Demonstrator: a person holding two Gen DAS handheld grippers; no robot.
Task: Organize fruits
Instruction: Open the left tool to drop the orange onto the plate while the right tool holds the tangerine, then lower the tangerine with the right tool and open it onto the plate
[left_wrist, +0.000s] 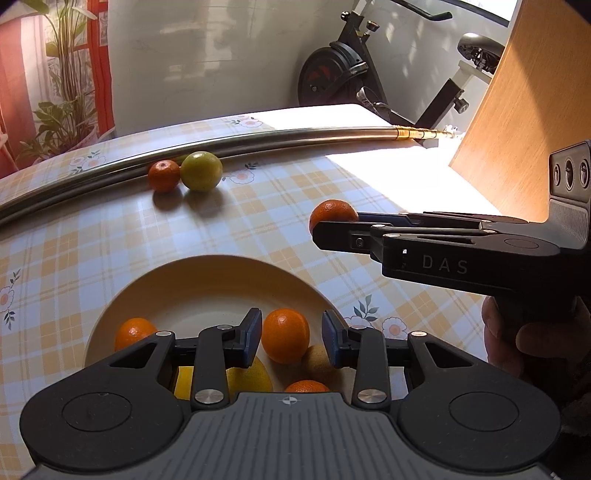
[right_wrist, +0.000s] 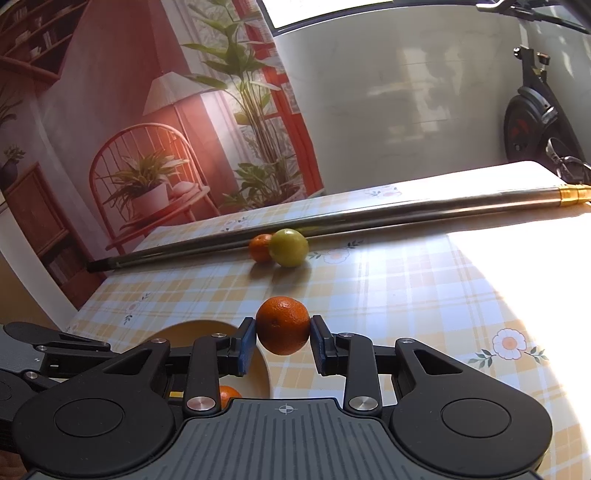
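Right gripper clenched on a small orange, fingers pinching it across its widest part, left and right sides, fruit held clear above the desk just past the plate rim; left wrist view shows same orange poking out at the tip of the right gripper, hand on the handle at frame right

Left gripper released, fingers apart with nothing between them, hovering over the plate

Plate already has several fruits: orange in the middle, another orange at left, one at the near edge, a yellow fruit and a brownish one partly hidden behind the gripper

Two left out on the desk: small orange touching a green-yellow fruit, both against the metal pole

Handling guess: orange is light, round, firm but skin gives a bit, pebbly peel so not too slippery; grip at the equator is right, off-centre it'd roll or pop out; don't squeeze hard, set it low into the plate so it doesn't bounce or knock others off
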